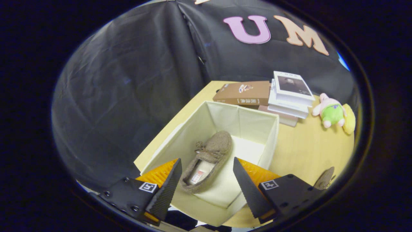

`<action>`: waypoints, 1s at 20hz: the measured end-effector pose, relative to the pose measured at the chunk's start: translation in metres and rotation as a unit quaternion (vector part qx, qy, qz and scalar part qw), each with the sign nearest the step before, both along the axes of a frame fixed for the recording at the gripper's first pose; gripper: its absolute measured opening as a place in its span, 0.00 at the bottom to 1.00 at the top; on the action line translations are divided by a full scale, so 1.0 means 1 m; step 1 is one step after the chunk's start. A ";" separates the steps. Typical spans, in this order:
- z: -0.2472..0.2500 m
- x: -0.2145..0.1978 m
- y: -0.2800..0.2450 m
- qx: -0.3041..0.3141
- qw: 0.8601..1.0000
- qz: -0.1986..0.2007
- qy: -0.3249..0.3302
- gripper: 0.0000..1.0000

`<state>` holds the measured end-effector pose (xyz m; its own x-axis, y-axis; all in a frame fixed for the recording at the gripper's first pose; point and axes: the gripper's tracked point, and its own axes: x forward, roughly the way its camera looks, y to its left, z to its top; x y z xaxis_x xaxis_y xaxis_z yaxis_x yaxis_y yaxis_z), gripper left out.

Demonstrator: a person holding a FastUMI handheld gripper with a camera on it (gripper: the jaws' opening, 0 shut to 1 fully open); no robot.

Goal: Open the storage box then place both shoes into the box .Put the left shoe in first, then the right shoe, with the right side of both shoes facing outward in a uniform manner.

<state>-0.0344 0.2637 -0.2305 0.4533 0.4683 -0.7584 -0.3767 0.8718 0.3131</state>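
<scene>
An open cream fabric storage box [257, 124] stands on the wooden table, just ahead of my fingers. One brown slipper-style shoe [209, 158] with a small bow lies on the box floor, toe pointing away from me. My gripper [206, 167] hovers above the near part of the box, open, with the shoe's heel seen between the fingers but untouched. A second brown shoe [325, 178] peeks out on the table beside the right finger, mostly hidden.
Beyond the box lie a brown book [243, 92] and a stack of white books [289, 96]. A pink and green plush toy [331, 111] and a yellow one [349, 119] sit further right on the table [305, 148].
</scene>
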 end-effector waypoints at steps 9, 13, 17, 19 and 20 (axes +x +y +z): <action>0.024 0.009 -0.119 -0.021 0.996 -0.074 -0.038 1.00; 0.026 0.008 -0.185 -0.034 0.991 -0.119 -0.045 1.00; 0.017 -0.001 -0.251 -0.043 0.986 -0.156 -0.038 1.00; 0.013 -0.007 -0.281 -0.058 0.983 -0.170 -0.035 1.00; 0.011 -0.011 -0.295 -0.063 0.982 -0.176 -0.034 1.00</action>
<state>-0.0454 -0.0312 -0.2196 0.6215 0.1779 -0.7630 -0.0612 0.9819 0.1790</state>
